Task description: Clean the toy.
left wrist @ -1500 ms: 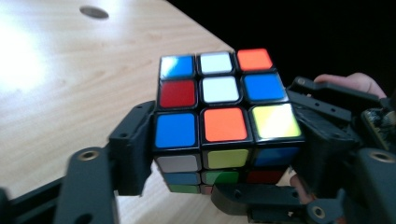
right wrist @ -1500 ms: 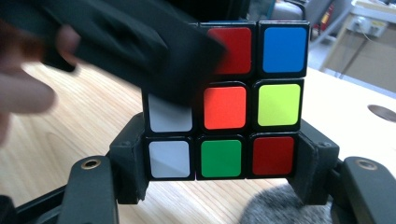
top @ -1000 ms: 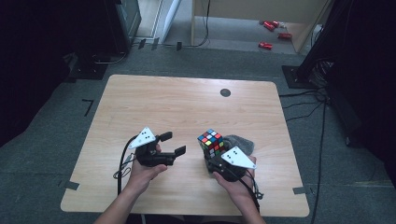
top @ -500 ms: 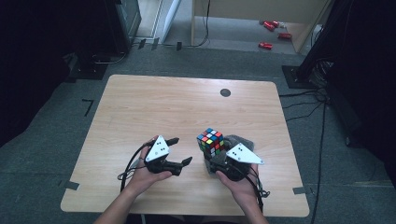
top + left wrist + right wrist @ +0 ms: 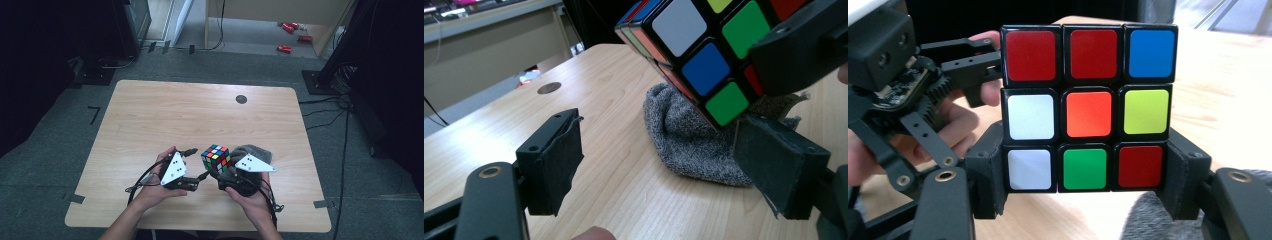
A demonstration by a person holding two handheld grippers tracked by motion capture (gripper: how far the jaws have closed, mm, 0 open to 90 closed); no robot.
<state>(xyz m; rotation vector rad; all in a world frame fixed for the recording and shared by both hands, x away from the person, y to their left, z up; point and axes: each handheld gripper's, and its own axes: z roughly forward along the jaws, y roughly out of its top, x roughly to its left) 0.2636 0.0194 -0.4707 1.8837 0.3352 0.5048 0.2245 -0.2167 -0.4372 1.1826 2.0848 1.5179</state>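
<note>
**Technician A:** Since the earlier frame, the left tool (image 5: 192, 167) has travelled across the counter (image 5: 150, 115) toward the puzzle cube (image 5: 216, 158), and its jaws have just been closing somewhat. They stand apart, with nothing between them.

**Technician B:** Status of the cube?

**Technician A:** Held above the counter, just over the grey knitted cloth (image 5: 252, 152). The right tool (image 5: 1083, 195) is clamped on its bottom layer, one pad on each side face. In the left gripper view, the cube (image 5: 704, 55) sits up and to the right of the left tool's own jaws, with the cloth (image 5: 689, 135) beneath it.

**Technician B:** Recommended procedure for the approach?

**Technician A:** Judging from these views, raise the left tool and square its pads to the top layer only. Straddling two layers would probably block any twist. Close evenly on opposite faces. Keep the right tool firm, or the cube may slip.
</note>
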